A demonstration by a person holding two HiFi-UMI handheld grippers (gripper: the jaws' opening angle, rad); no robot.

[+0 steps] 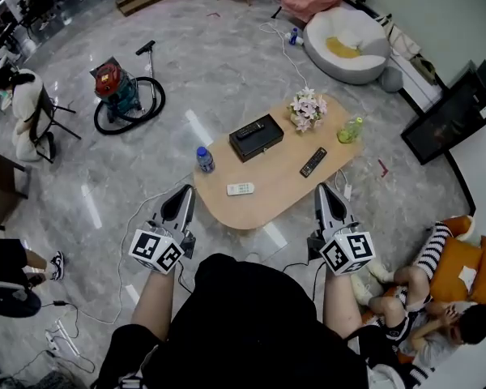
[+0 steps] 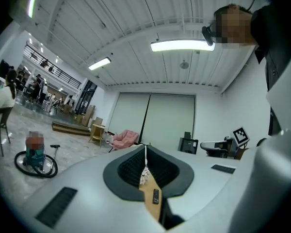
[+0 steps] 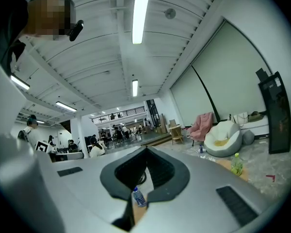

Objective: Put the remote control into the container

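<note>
Closest in the head view, the left gripper (image 1: 185, 191) and right gripper (image 1: 324, 190) hang short of the wooden table (image 1: 283, 193), both empty. On it a black remote (image 1: 313, 162) and a white remote (image 1: 240, 189) lie apart from the black container (image 1: 267, 147), which carries a dark remote-like shape. Left gripper view: jaws together on nothing, the black remote beyond them. Right gripper view: jaws together, a water bottle (image 3: 138, 197) beyond. By my reading, the pickup has not begun.

Head view looks steeply down on the table (image 1: 279, 191); both gripper views face it level.
</note>
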